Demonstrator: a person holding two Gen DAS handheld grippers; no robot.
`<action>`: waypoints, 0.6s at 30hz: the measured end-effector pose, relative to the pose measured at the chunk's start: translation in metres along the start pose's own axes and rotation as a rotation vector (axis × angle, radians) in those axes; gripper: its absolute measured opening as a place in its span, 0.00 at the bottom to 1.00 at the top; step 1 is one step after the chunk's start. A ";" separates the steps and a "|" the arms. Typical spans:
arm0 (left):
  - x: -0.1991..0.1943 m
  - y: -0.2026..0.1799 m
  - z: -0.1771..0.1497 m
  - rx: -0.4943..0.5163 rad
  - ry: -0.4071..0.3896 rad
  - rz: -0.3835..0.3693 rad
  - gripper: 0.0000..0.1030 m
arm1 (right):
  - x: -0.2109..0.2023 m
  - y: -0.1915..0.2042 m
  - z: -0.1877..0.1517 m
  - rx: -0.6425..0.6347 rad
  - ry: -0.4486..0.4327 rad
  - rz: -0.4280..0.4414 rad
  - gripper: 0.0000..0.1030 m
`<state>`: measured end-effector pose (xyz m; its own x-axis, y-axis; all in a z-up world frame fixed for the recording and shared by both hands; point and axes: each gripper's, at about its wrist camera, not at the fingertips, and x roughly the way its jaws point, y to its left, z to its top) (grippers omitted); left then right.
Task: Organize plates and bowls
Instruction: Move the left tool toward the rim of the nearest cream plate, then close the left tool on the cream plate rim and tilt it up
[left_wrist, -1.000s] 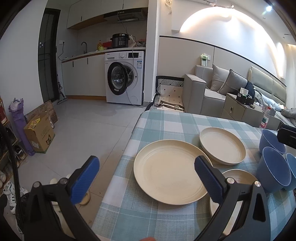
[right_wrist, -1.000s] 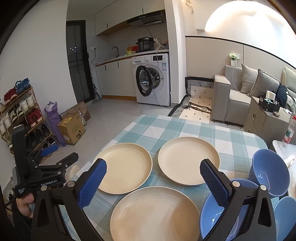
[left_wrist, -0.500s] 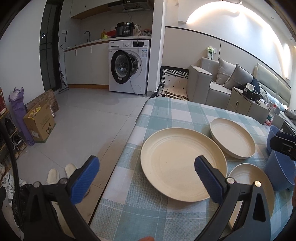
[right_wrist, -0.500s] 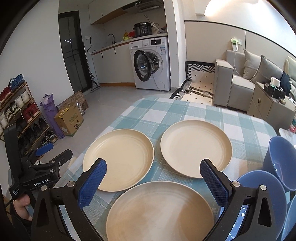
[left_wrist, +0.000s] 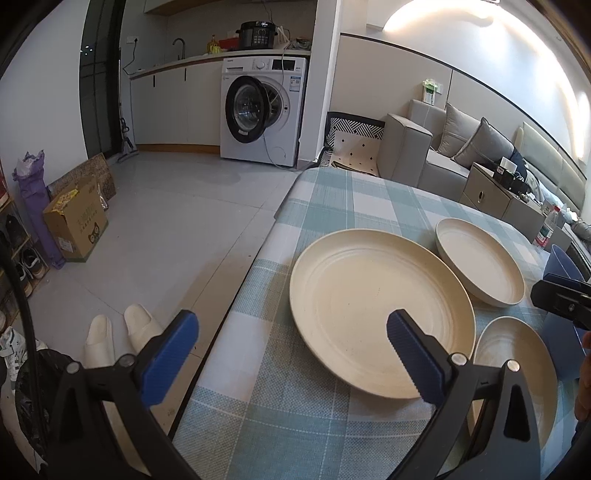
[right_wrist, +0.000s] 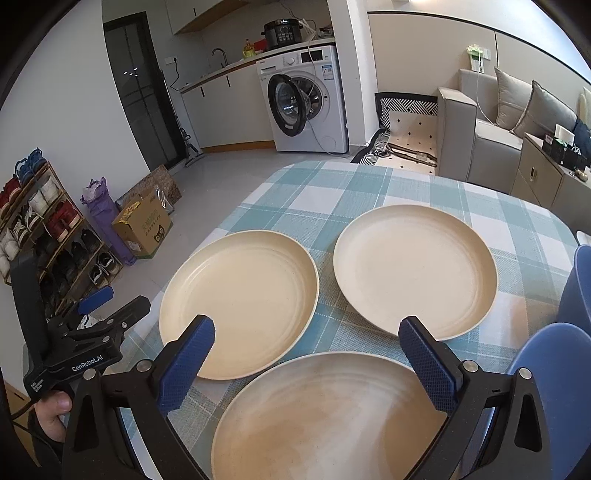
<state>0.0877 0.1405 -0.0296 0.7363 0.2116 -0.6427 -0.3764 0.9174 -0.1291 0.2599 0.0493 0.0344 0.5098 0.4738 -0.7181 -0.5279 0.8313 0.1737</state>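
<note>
"GenRobot.AI" lettering on the wide-open left tool beside cream plates

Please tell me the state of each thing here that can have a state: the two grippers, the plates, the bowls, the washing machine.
Left gripper: open, empty.
Right gripper: open, empty.
Three cream plates: flat on the tablecloth, separate, unstacked, empty.
Blue bowls: at the right edge, partly out of view.
Washing machine: door open.

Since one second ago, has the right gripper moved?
Yes. The right gripper has moved forward and down toward the plates: the near plate looks larger, and the washing machine sits higher in its view.
</note>
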 end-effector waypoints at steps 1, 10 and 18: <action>0.002 0.000 0.000 -0.003 0.003 -0.001 0.98 | 0.003 0.000 0.000 0.002 0.006 0.000 0.96; 0.011 0.000 -0.004 0.011 0.015 -0.021 0.86 | 0.036 0.007 -0.001 -0.017 0.076 -0.001 0.77; 0.027 0.001 -0.009 -0.008 0.074 -0.055 0.62 | 0.059 0.006 -0.002 -0.007 0.124 0.033 0.61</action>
<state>0.1024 0.1447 -0.0537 0.7126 0.1354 -0.6884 -0.3412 0.9242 -0.1714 0.2851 0.0814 -0.0082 0.4042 0.4608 -0.7901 -0.5482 0.8135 0.1939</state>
